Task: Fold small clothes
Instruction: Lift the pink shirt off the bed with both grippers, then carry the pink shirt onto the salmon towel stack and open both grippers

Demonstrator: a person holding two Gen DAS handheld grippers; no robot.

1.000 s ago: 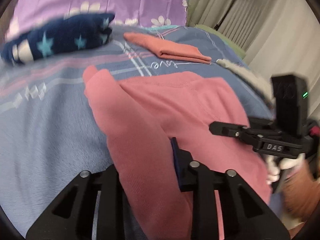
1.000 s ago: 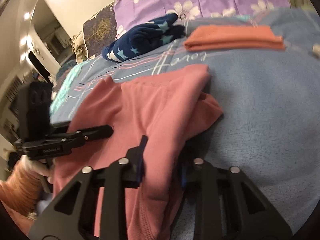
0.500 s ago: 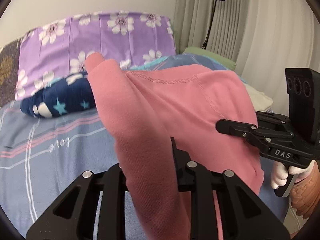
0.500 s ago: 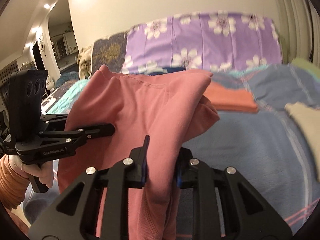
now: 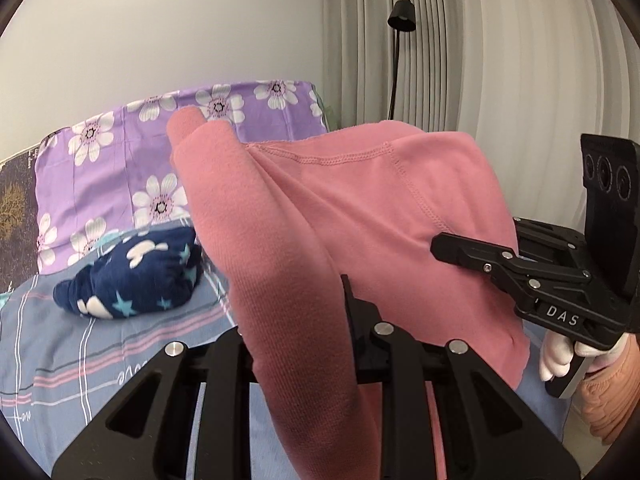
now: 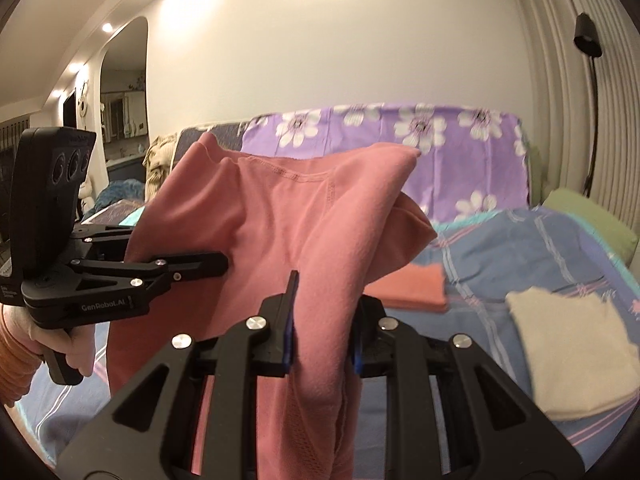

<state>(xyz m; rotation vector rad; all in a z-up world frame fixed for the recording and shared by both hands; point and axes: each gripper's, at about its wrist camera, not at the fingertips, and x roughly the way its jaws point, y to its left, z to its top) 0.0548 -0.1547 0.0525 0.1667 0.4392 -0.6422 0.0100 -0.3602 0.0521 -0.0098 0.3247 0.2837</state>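
A pink sweatshirt [image 5: 360, 216] hangs in the air above the bed, held at two spots along one edge. My left gripper [image 5: 296, 320] is shut on its left part, where a sleeve drapes over the fingers. My right gripper [image 6: 324, 316] is shut on its right part; the cloth [image 6: 304, 216] folds over the jaws and hangs below. Each gripper shows in the other's view: the right one [image 5: 440, 246] at right, the left one [image 6: 222, 262] at left.
The bed has a blue checked cover [image 6: 520, 248]. On it lie a folded orange garment [image 6: 408, 288], a cream cloth [image 6: 572, 352], a navy star-print bundle [image 5: 132, 276] and a green pillow [image 6: 588, 220]. A purple flowered cover [image 5: 120, 168] stands behind. A floor lamp [image 5: 400, 20] stands by curtains.
Both grippers have lifted the pink sweatshirt off the bed into the air. The views have tilted up from the bed cover toward the wall and curtains.
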